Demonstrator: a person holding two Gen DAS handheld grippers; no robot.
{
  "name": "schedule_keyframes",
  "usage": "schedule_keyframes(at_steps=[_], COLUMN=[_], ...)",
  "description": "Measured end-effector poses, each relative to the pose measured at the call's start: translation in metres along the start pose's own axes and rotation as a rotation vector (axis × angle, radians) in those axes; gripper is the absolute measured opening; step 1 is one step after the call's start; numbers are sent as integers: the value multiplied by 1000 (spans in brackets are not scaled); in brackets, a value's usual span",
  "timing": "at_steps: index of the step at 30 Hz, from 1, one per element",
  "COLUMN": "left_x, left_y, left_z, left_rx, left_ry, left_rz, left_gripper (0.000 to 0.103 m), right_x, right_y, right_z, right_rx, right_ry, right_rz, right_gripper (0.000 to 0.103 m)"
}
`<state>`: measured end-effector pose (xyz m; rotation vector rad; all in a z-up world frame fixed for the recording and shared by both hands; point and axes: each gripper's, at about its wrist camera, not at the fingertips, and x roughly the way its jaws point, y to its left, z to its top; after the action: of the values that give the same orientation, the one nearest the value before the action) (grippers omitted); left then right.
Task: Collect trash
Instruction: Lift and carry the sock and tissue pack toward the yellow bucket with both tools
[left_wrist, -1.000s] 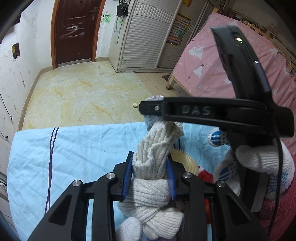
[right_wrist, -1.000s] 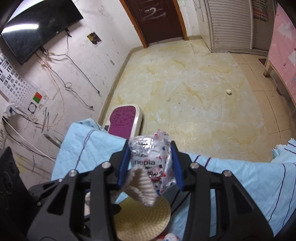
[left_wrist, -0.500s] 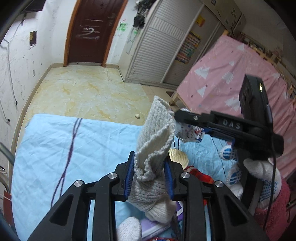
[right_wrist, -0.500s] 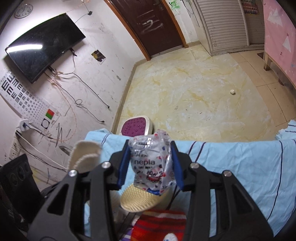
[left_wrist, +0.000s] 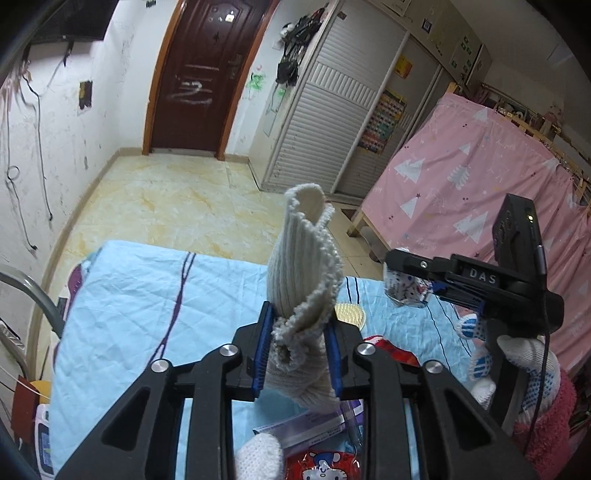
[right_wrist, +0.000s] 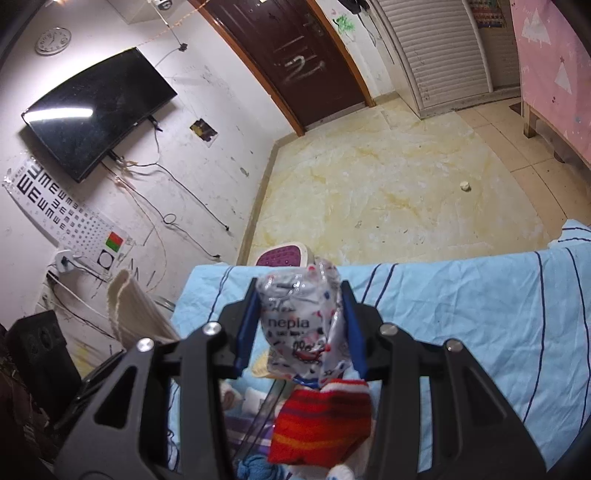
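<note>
My left gripper (left_wrist: 297, 332) is shut on a cream knitted sock (left_wrist: 301, 269), held upright above the light blue bedsheet (left_wrist: 147, 314). My right gripper (right_wrist: 300, 325) is shut on a crinkled "nepia" tissue pack (right_wrist: 301, 321), held above the same sheet (right_wrist: 480, 314). In the left wrist view the right gripper (left_wrist: 410, 286) shows to the right with the pack (left_wrist: 404, 288) in it. The sock's tip also shows in the right wrist view (right_wrist: 129, 310), to the left.
On the bed lie a red striped sock (right_wrist: 321, 424), a yellow round brush (left_wrist: 349, 315), a purple box (left_wrist: 306, 428) and a red cartoon packet (left_wrist: 321, 463). A pink bed curtain (left_wrist: 461, 177) stands right. A purple scale (right_wrist: 282, 254) and a crumpled scrap (right_wrist: 465, 186) lie on the floor.
Both grippers have risen above the bed with their loads. The sock now hangs free of the pile, and the two grippers have moved apart sideways.
</note>
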<state>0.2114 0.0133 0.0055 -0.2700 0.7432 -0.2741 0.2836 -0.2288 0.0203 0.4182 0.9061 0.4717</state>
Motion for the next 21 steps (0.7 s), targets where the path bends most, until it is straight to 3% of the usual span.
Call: schedule_keyframes(at_steps=[12,21], left_x=[-45,-52], left_y=[-55,-120], left_z=[-2,-12], left_rx=[98,191], left_ry=[-93,-106], left_rz=[19,-24], left_gripper=[15,15], right_x=[-54,-107], right_y=[-26,-61], right_z=[-19,-33], right_rx=[27,68], right_ry=[-90,-175], right_rz=[35,23], right_gripper=[40,40])
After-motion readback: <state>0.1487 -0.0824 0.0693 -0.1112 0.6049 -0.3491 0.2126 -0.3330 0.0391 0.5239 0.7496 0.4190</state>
